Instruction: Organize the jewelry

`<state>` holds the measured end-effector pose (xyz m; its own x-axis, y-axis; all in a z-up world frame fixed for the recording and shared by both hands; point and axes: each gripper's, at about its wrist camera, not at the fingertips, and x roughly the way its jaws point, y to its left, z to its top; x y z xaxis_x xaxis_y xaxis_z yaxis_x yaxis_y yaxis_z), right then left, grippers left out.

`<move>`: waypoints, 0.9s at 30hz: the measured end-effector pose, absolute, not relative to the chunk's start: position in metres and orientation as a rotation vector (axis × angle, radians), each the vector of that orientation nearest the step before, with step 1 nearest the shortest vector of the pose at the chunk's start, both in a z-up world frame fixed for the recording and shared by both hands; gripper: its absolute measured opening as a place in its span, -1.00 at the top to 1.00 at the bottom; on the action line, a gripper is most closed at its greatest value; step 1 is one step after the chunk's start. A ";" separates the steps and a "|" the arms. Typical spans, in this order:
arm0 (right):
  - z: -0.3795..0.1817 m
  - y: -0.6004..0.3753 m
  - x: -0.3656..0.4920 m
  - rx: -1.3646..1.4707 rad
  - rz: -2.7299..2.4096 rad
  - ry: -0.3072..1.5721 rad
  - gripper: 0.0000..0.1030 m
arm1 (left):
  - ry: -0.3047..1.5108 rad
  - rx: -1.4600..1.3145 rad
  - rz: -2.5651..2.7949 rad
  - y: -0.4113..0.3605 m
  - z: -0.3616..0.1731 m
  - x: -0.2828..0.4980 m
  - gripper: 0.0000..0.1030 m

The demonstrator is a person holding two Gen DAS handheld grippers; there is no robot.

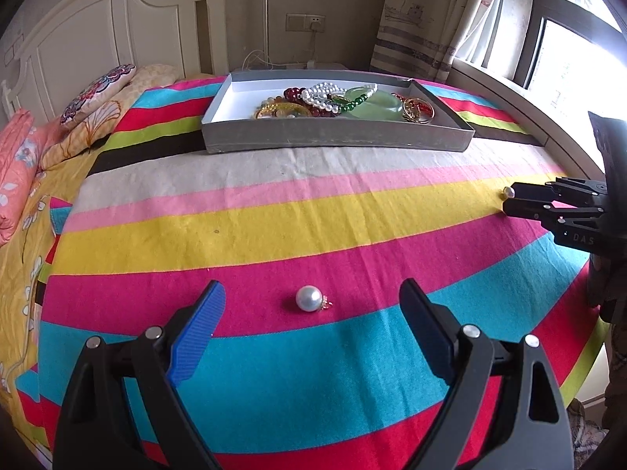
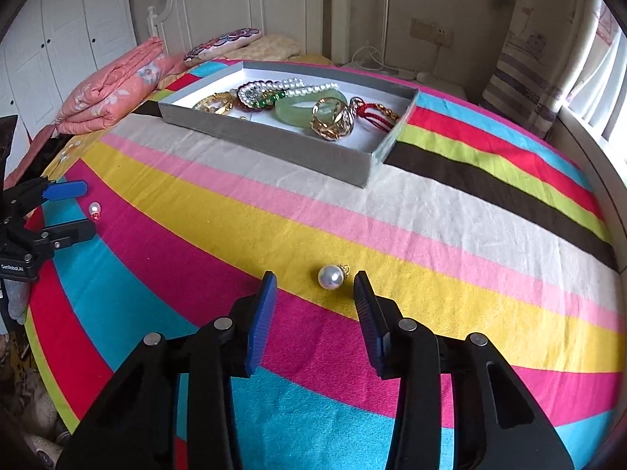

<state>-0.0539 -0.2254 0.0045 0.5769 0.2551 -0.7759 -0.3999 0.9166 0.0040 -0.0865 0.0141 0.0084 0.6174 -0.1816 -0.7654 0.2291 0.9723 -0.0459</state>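
A white pearl earring [image 1: 308, 299] with a small gold cap lies on the striped cloth, centred between the fingertips of my left gripper [image 1: 312, 285], which stands wide open and touches nothing. A second pearl earring [image 2: 328, 276] lies on the yellow stripe between the fingertips of my right gripper [image 2: 315, 274]. Its blue pads [image 2: 263, 313] are partly closed in, with a gap on both sides of the pearl. A grey tray [image 1: 337, 137] at the far side holds bead bracelets, a jade bangle [image 2: 309, 109] and gold pieces.
The striped cloth [image 1: 274, 211] covers a bed. Folded pink bedding [image 2: 113, 90] and pillows [image 1: 98, 98] lie at the far left by the white headboard. A window and a curtain are on the right. Each gripper shows at the edge of the other's view.
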 end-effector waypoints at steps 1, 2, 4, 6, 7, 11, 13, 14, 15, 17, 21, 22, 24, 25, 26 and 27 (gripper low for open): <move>0.005 -0.227 -0.053 -0.171 0.386 0.876 0.25 | 0.873 0.058 -0.236 0.014 0.009 -0.086 -0.73; 0.005 -0.227 -0.053 -0.167 0.386 0.877 0.26 | 0.872 0.061 -0.235 0.014 0.009 -0.086 -0.73; 0.004 -0.226 -0.052 -0.166 0.385 0.877 0.28 | 0.873 0.076 -0.230 0.011 0.009 -0.086 -0.71; 0.004 -0.226 -0.051 -0.173 0.380 0.875 0.40 | 0.873 0.082 -0.234 0.010 0.009 -0.086 -0.56; 0.004 -0.226 -0.051 -0.178 0.368 0.872 0.51 | 0.879 0.085 -0.238 0.010 0.008 -0.085 -0.40; 0.004 -0.225 -0.052 -0.184 0.357 0.863 0.68 | 0.892 0.097 -0.226 0.008 0.005 -0.083 -0.07; 0.004 -0.225 -0.052 -0.183 0.356 0.863 0.68 | 0.886 0.110 -0.219 0.007 0.005 -0.083 0.14; 0.004 -0.225 -0.052 -0.179 0.358 0.864 0.68 | 0.879 0.121 -0.220 0.005 0.005 -0.084 0.44; 0.004 -0.225 -0.052 -0.176 0.360 0.864 0.68 | 0.875 0.130 -0.229 0.004 0.006 -0.085 0.61; 0.004 -0.225 -0.053 -0.174 0.360 0.864 0.68 | 0.868 0.160 -0.241 -0.002 0.005 -0.088 0.71; 0.004 -0.224 -0.053 -0.184 0.356 0.862 0.69 | 0.862 0.181 -0.241 -0.007 0.005 -0.091 0.71; 0.004 -0.224 -0.053 -0.184 0.356 0.862 0.69 | 0.863 0.177 -0.241 -0.007 0.005 -0.091 0.71; 0.004 -0.224 -0.053 -0.183 0.355 0.862 0.69 | 0.863 0.174 -0.239 -0.007 0.004 -0.091 0.71; 0.004 -0.224 -0.053 -0.184 0.355 0.862 0.69 | 0.863 0.175 -0.238 -0.007 0.004 -0.091 0.71; 0.004 -0.224 -0.053 -0.183 0.354 0.860 0.69 | 0.863 0.176 -0.238 -0.007 0.004 -0.091 0.71; 0.005 -0.225 -0.054 -0.181 0.354 0.857 0.69 | 0.864 0.180 -0.237 -0.007 0.005 -0.091 0.71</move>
